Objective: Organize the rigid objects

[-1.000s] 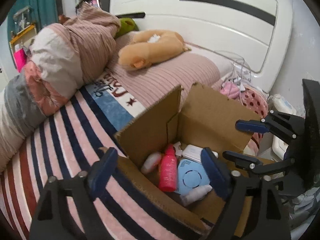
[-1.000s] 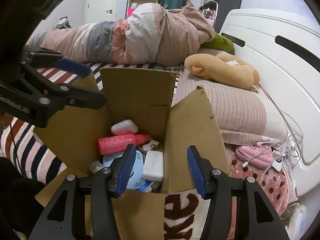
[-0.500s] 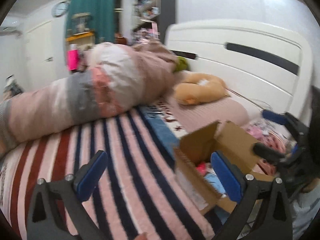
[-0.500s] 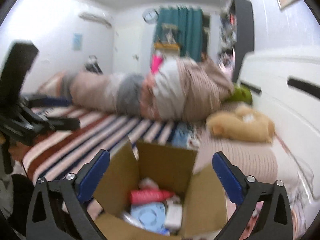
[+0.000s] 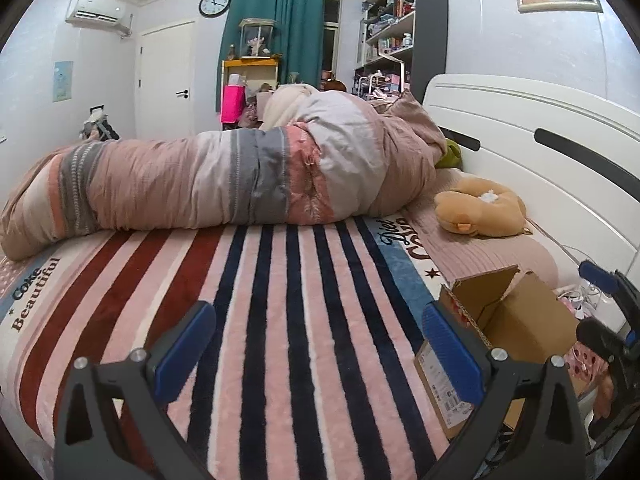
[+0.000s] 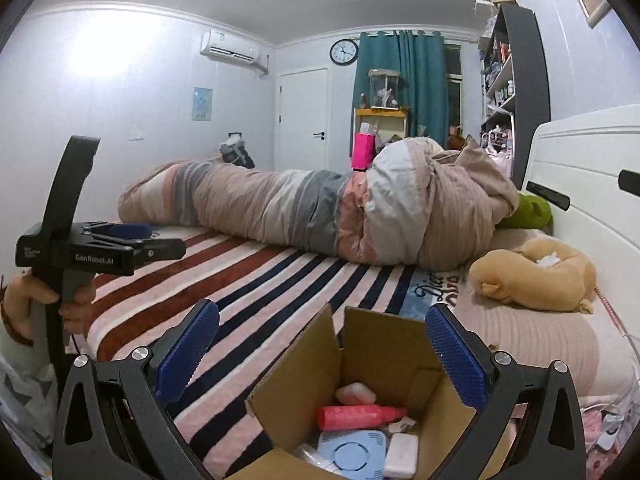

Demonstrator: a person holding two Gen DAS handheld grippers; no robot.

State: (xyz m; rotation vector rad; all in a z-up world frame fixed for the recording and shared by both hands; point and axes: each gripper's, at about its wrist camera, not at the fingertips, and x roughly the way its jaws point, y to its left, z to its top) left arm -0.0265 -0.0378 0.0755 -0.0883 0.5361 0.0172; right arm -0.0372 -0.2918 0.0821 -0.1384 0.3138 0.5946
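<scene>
- My left gripper (image 5: 318,346) is spread wide with nothing between its blue pads (image 5: 182,346), hovering over the striped blanket (image 5: 280,304).
- My right gripper (image 6: 322,354) is just as wide apart and just as empty, poised right above the open cardboard box (image 6: 384,354).
- From the left wrist, that box (image 5: 520,320) sits off to the right at the edge of the bed, flaps up, shipping label on its near side.
- Down inside, from the right wrist: a pink bottle (image 6: 360,417) lying on its side across the middle.
- Behind it, a pale pink rounded case (image 6: 355,394) against the back wall of the box.
- In front, a light blue round-patterned device (image 6: 352,449), and just beside it on the right a white rectangular case (image 6: 401,456).
- At the lower left of that pile there is something clear or whitish; I cannot tell what.
- Beyond the box, a tan plush toy (image 6: 534,276) lies on the pink pillow (image 6: 532,340) near the white headboard (image 6: 588,184).
- A rolled-up quilt (image 5: 224,180) runs across the far side of the bed.
- From the right wrist, my left hand (image 6: 44,300) grips the handle of the other tool at the left.
</scene>
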